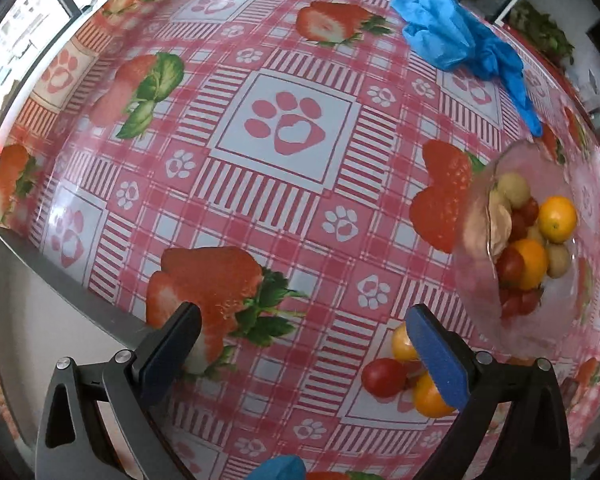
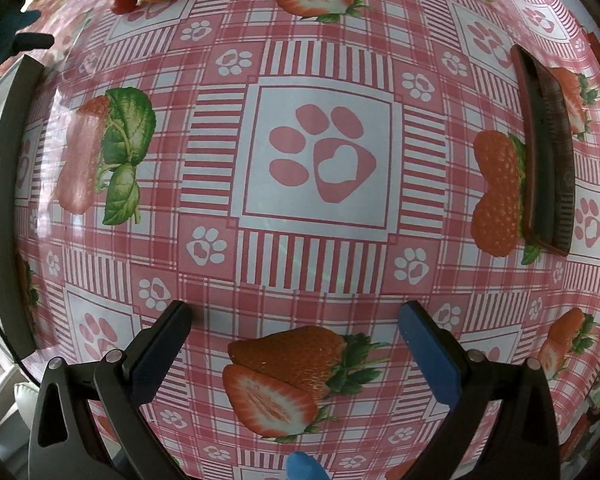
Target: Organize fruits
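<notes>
Both jaws spread, empty, left gripper point(image 1: 304, 344) beside loose fruits point(image 1: 404, 372), glass bowl point(image 1: 480, 280) near table edge

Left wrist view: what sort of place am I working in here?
Probably a home dining or kitchen table: a strawberry-print tablecloth, a clear bowl of mixed fruit, blue gloves lying on it, and a window beside it.
</notes>
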A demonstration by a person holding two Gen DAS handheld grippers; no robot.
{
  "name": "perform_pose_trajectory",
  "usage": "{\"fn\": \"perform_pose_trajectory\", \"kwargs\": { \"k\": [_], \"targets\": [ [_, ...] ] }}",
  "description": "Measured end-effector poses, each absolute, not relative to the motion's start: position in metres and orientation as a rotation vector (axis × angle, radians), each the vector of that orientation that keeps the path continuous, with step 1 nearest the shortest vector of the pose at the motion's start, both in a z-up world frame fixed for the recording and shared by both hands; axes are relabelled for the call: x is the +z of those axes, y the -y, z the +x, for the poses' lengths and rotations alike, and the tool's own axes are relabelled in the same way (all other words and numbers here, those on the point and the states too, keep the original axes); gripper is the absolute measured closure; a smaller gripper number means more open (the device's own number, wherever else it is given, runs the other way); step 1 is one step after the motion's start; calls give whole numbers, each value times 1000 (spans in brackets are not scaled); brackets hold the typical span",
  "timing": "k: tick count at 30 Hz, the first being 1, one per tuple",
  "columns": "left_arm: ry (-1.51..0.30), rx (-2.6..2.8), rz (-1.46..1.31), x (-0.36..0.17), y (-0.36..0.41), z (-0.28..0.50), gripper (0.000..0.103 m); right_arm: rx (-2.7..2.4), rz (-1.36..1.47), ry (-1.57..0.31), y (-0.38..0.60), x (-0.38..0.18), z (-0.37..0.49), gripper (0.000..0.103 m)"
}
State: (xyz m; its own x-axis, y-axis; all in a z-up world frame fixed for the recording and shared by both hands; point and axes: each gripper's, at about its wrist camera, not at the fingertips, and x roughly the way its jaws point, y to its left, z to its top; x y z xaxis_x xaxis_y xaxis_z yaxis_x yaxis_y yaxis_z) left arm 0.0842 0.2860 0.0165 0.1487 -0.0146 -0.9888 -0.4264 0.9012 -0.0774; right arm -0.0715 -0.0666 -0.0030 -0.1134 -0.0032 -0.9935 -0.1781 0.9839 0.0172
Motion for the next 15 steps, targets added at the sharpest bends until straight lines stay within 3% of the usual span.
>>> {"fn": "perform_pose_trajectory", "kwargs": {
  "k": [9,15],
  "targets": [
    [-1391,238,-331,31,-282,51,0,148,-143,-1688,60,-9,-69,0],
    [-1377,267,-348,26,-293,72,0,151,-144,-1671,64,-7,-69,0]
  ]
}}
